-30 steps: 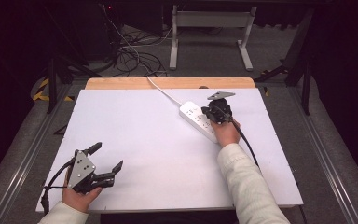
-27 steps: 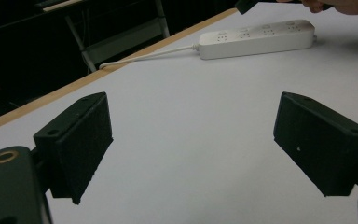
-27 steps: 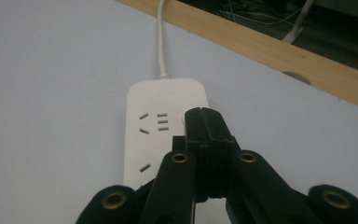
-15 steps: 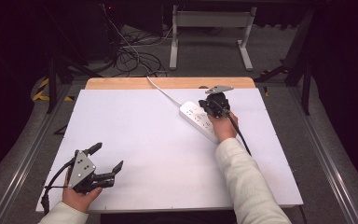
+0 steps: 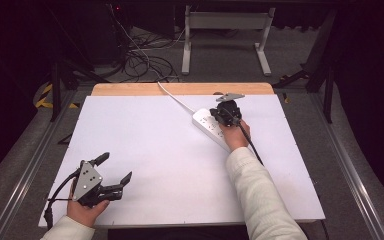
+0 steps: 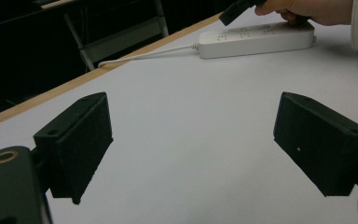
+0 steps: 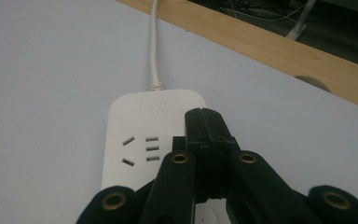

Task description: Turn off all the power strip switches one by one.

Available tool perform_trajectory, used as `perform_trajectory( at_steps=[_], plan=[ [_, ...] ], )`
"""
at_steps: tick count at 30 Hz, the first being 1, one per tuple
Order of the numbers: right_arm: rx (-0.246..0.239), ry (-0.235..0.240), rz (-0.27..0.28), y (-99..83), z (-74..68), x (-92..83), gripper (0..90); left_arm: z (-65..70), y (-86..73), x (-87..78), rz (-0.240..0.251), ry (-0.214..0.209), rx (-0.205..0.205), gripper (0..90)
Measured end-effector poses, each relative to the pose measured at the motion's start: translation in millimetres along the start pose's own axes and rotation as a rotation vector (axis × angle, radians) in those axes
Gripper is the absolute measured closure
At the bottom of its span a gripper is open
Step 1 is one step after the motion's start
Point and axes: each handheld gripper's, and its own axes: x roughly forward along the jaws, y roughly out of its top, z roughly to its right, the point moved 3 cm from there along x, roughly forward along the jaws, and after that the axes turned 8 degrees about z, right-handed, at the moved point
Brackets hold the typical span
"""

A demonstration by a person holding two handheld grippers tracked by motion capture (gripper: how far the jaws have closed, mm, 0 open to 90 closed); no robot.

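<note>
1 power strip (image 5: 207,125) lies diagonal, cord end twd far edge.

a small embossed mark sits on the top face of the white power strip (image 7: 151,140), near the end where its cord enters, but the letters are too faint and blurred to read. nothing else in the high view or either gripper view carries text, numbers or signs that can be read.

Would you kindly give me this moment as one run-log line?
right gripper: shut, over power strip near its cord end | left gripper: open, nothing between jaws, near table front-left corner
</note>
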Motion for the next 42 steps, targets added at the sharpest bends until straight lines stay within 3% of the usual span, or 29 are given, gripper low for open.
perform_trajectory(
  at_steps=[6, 10, 14, 42],
  plan=[
    [-0.058, -0.005, -0.027, -0.1, -5.2, 3.7, 90.0, 1.1, 0.2, 1.0, 0.001, -0.006, -0.008, 12.2],
    [-0.051, -0.007, -0.029, 0.0, -4.6, 4.0, 90.0, 1.1, 0.1, 1.8, 0.000, -0.008, -0.006, 12.2],
    [-0.082, -0.021, -0.041, -0.4, -7.4, 6.1, 90.0, 1.0, 0.1, 2.3, 0.000, -0.009, -0.008, 12.1],
    [-0.118, -0.042, -0.074, -1.1, -11.5, 10.9, 90.0, 0.7, 0.9, 2.4, 0.004, -0.015, -0.005, 12.2]
  ],
)
